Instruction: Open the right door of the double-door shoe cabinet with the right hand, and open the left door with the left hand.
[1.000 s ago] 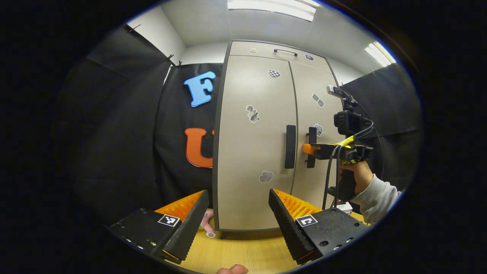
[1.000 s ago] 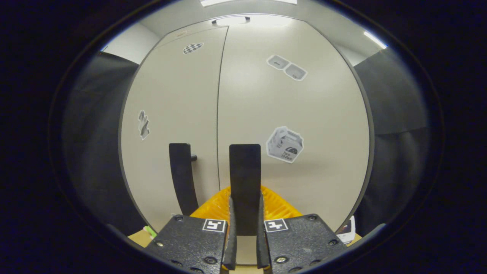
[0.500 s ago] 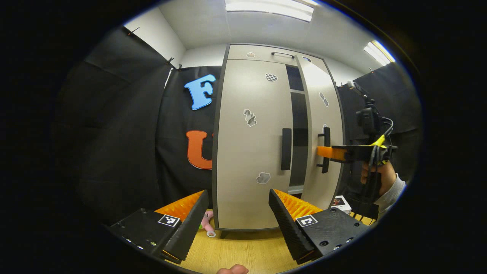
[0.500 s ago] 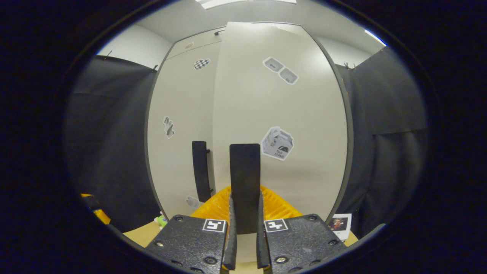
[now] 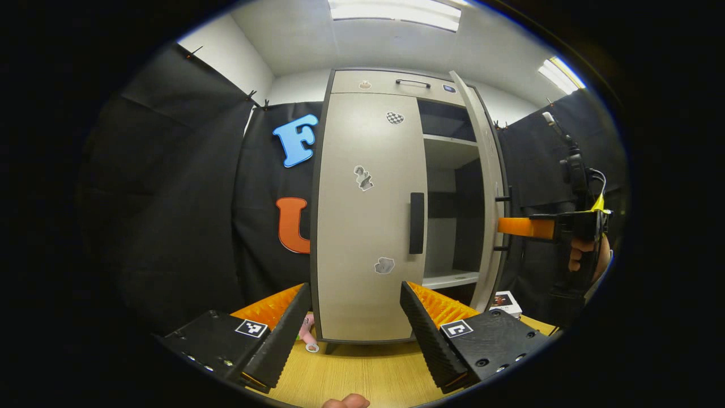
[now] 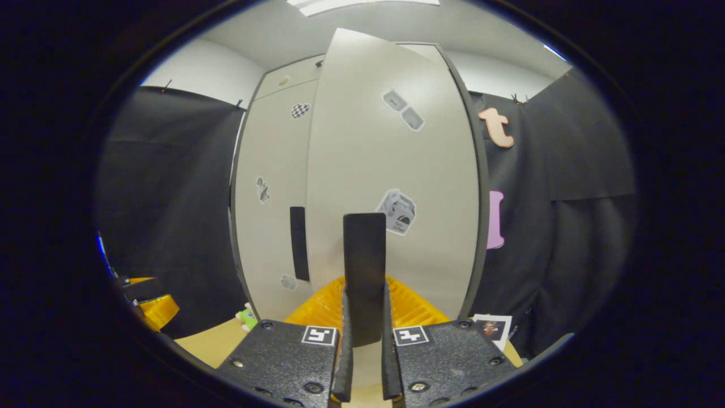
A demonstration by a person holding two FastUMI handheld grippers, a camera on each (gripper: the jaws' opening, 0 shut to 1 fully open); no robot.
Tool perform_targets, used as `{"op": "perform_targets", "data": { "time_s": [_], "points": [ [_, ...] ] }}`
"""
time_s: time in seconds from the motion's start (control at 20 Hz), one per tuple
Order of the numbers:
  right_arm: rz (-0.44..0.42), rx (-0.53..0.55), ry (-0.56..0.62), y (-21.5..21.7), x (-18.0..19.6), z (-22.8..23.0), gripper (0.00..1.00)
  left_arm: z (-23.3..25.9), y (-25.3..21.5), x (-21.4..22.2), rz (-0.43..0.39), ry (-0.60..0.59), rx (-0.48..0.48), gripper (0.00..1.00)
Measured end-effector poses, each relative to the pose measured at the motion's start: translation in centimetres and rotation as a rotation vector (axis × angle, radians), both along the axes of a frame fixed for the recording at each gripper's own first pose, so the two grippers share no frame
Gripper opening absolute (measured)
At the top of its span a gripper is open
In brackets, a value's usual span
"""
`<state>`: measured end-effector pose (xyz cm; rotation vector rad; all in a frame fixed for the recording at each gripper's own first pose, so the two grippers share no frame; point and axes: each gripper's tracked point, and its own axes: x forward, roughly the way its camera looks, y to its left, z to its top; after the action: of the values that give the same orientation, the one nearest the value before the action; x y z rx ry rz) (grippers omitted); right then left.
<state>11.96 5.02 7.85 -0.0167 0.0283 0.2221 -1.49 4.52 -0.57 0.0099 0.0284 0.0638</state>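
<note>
Left gripper view: right door (image 5: pixel 486 187) swung wide, right gripper (image 6: pixel 365 317) clamped on its handle (image 6: pixel 364 266); left door (image 5: pixel 368 215) remained closed, left gripper (image 5: pixel 354 323) agape below it.

My left gripper (image 5: pixel 354 326) has black housings with silver screws and a square black-and-white marker tag on each side; ribbed finger faces. My right gripper (image 6: pixel 365 362) matches: same tags, screws. Seen from the left gripper view, it carries a black camera mast, black cables and yellow tape.
</note>
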Motion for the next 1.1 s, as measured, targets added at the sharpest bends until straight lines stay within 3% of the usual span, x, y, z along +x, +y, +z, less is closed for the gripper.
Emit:
{"op": "perform_targets", "data": {
  "time_s": [0.6, 1.1],
  "points": [
    [-0.044, -0.044, -0.001, -4.7, -2.5, -0.1, 0.23, -0.7, -2.2, 0.7, -0.021, 0.009, -0.009, 0.95],
    [-0.159, -0.011, 0.039, -10.0, -3.4, -1.5, 0.17, -0.7, -4.4, 1.7, -0.069, 0.013, -0.017, 0.95]
  ]
}}
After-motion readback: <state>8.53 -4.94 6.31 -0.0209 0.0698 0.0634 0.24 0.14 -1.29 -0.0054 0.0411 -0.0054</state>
